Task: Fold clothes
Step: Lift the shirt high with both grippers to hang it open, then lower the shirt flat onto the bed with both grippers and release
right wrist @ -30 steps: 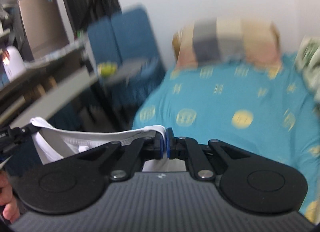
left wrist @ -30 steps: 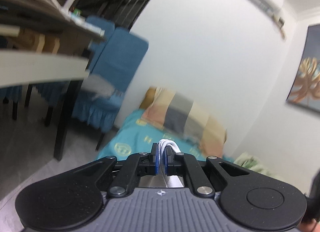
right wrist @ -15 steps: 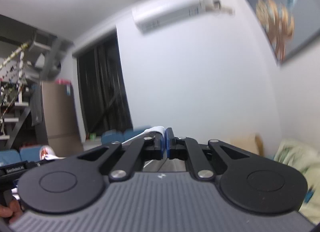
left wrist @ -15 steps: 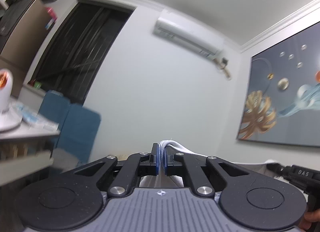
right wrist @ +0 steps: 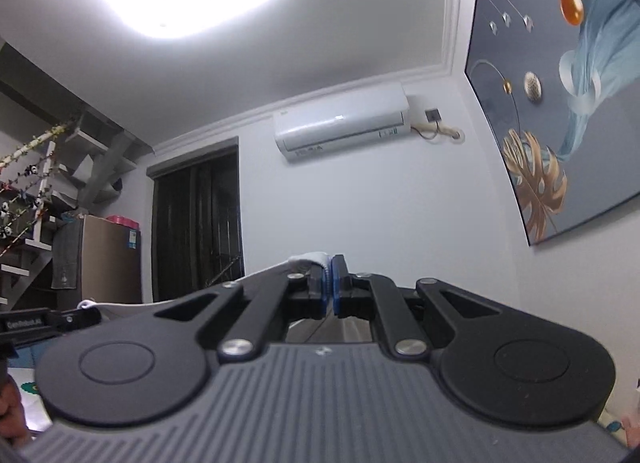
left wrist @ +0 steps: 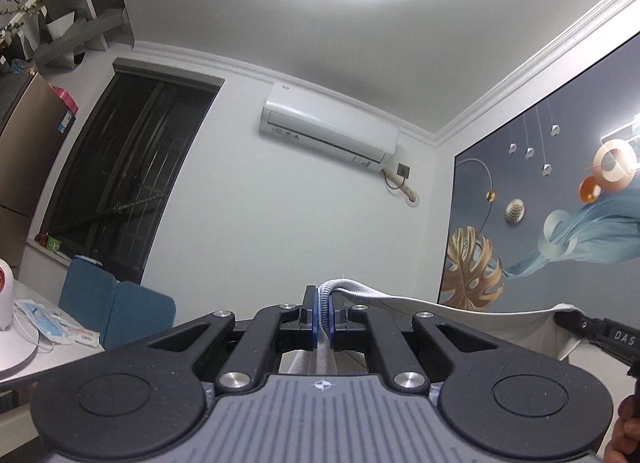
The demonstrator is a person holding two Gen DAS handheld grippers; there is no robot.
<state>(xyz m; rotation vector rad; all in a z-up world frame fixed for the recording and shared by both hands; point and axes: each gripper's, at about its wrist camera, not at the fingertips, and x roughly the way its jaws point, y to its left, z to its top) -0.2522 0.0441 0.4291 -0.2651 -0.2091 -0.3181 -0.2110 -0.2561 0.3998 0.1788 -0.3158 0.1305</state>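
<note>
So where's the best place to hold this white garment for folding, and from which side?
Along its top hem, one corner per tool, as now: the left tool and right tool are each shut on the white garment, whose edge spans between them nearly taut with the cloth below. Coming from the person's side, tools pointing away, looks best.

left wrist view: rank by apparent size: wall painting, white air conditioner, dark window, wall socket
1. dark framed window
2. grey-blue wall painting with gold leaf, cropped by the frame; close to the window, order unsure
3. white wall-mounted air conditioner
4. small dark wall socket
</note>
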